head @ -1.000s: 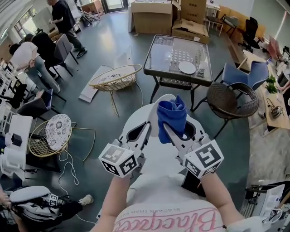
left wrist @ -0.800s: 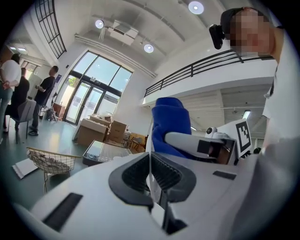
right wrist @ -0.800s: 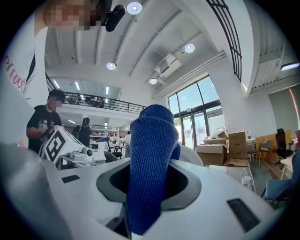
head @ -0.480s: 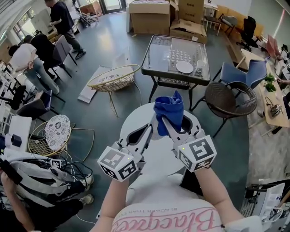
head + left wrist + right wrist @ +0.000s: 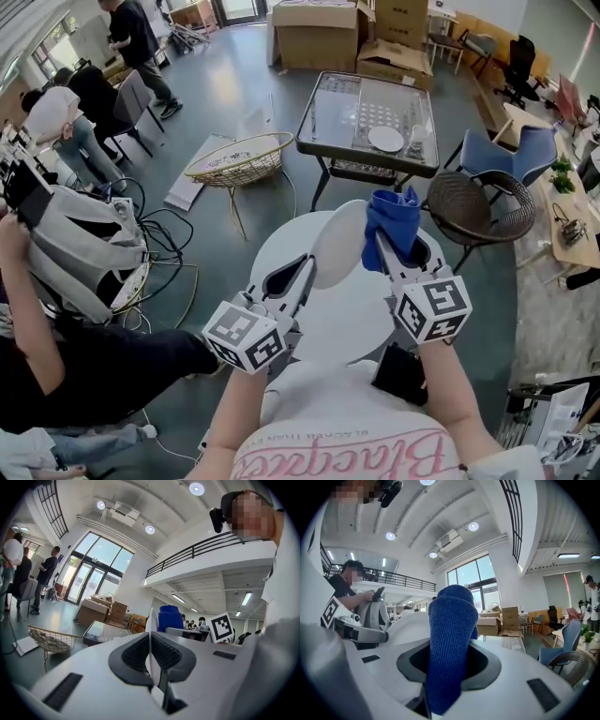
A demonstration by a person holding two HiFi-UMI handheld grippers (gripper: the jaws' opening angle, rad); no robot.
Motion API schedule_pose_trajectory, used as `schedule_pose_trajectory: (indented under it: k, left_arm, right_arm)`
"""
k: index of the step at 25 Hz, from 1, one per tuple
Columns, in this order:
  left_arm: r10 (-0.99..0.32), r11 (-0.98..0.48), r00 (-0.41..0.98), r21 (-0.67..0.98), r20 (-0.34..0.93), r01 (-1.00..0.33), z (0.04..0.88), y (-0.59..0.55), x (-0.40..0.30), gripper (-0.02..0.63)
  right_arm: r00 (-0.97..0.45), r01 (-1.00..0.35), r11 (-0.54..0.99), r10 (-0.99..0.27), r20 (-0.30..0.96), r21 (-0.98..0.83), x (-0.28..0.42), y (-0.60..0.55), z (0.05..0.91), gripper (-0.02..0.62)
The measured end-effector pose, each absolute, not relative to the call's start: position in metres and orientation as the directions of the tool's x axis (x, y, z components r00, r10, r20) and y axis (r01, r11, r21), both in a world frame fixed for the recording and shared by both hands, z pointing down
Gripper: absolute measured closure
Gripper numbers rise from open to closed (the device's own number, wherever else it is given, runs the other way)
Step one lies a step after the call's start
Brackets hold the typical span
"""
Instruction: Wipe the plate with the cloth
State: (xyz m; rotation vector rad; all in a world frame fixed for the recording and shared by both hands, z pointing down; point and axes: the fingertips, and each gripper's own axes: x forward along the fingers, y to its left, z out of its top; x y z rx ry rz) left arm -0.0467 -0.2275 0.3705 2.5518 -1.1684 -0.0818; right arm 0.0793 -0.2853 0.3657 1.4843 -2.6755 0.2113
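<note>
Pinching the plate (image 5: 337,246) by its near rim with the left gripper (image 5: 307,265), jaws pressed together on the thin edge, holding it up on edge above the white surface (image 5: 356,323). Clamping the bunched blue cloth (image 5: 394,220) in the right gripper (image 5: 380,251), jaws closed on it, just right of the plate; hard to say whether touching. Probably early or mid-task: both things in hand, cloth off the plate's face. Left to do: pressing cloth to plate and sweeping across all of it.

Blue cloth (image 5: 394,223) just beside white plate (image 5: 337,247)
</note>
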Motion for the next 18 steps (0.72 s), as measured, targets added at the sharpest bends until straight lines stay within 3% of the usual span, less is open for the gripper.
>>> schedule_pose_trajectory:
  k: [8, 18]
  left_arm:
    - [-0.767, -0.574, 0.635, 0.345, 0.091, -0.743, 0.373, -0.233, -0.050, 0.588]
    - [-0.744, -0.579, 0.668, 0.470, 0.029, -0.666, 0.360, -0.227, -0.039, 0.588]
  right_arm:
    - [-0.647, -0.763, 0.638, -0.756, 0.105, -0.105, 0.055, -0.240, 0.351, 0.449]
    - [-0.787, -0.606, 0.794, -0.588, 0.185, -0.055, -0.013, -0.202, 0.367, 0.449]
